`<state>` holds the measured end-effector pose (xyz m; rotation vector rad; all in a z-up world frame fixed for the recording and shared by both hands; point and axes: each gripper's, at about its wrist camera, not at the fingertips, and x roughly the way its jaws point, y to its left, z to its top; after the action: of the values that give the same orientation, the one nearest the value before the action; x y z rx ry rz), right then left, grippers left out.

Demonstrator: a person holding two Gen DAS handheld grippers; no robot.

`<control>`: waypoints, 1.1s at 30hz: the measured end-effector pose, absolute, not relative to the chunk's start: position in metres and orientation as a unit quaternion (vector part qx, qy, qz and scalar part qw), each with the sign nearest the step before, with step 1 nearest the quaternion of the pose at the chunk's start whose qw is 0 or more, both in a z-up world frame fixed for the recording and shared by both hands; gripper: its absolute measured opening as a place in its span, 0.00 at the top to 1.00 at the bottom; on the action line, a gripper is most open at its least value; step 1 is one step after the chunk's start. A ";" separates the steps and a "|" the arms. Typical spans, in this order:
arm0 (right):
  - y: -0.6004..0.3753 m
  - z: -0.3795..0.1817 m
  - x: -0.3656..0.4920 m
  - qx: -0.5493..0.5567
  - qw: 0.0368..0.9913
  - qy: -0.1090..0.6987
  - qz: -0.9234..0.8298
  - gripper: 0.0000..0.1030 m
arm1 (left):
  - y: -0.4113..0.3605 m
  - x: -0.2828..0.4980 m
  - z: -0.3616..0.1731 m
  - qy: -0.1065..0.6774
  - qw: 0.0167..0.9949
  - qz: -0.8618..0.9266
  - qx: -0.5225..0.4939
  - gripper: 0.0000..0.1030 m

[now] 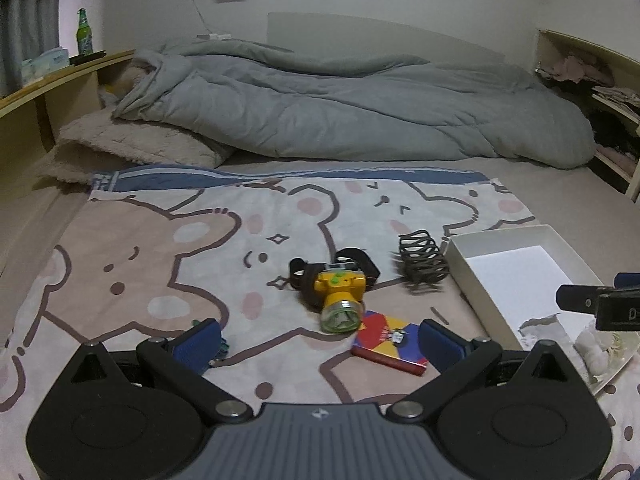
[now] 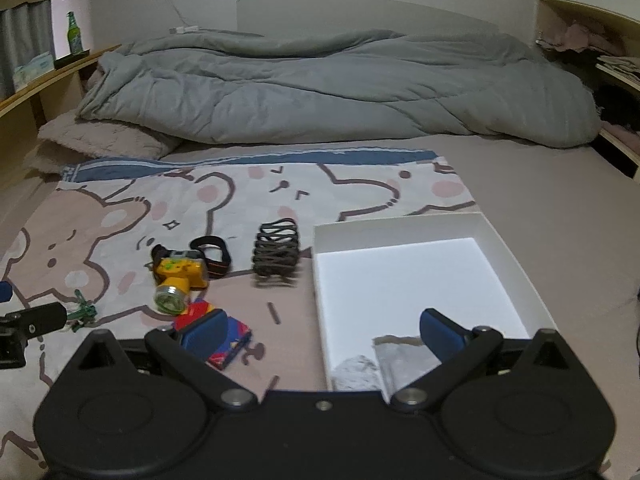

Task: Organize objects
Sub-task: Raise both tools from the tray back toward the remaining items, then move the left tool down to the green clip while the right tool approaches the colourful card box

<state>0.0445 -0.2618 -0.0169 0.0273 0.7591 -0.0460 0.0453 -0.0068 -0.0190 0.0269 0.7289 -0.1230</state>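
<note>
Left gripper [image 1: 318, 342] agape, empty; card box [image 1: 390, 344] just ahead between my fingertips, long axis crosswise. Right gripper [image 2: 322, 338] also agape, over tray [image 2: 516, 256] near edge. Headlamp [image 1: 338, 292] beyond box. Left nearer; I'd grasp box.

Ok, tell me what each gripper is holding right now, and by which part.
Nothing. The left gripper and right gripper are both open and empty.
</note>
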 end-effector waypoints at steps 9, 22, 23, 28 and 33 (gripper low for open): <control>-0.230 -0.020 0.052 -0.009 0.929 0.369 0.004 0.00 | 0.014 0.048 -0.022 0.361 0.932 -0.039 0.011 0.00; -0.179 -0.022 0.074 -0.073 0.935 0.347 0.016 0.00 | 0.058 0.071 -0.028 0.348 0.937 0.005 -0.018 0.00; -0.175 -0.020 0.077 -0.076 0.935 0.344 0.021 0.00 | 0.063 0.075 -0.029 0.351 0.936 0.007 -0.018 0.00; -0.166 -0.014 0.095 -0.042 0.940 0.336 0.047 0.00 | 0.087 0.090 -0.035 0.360 0.932 0.048 -0.014 0.00; -0.163 -0.024 0.122 -0.007 0.933 0.357 0.031 0.00 | 0.109 0.102 -0.043 0.354 0.934 0.052 0.006 0.00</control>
<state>0.1217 -0.1630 -0.0242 -0.0143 0.7306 0.0637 0.1019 0.1091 -0.0429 0.0117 0.7250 0.1071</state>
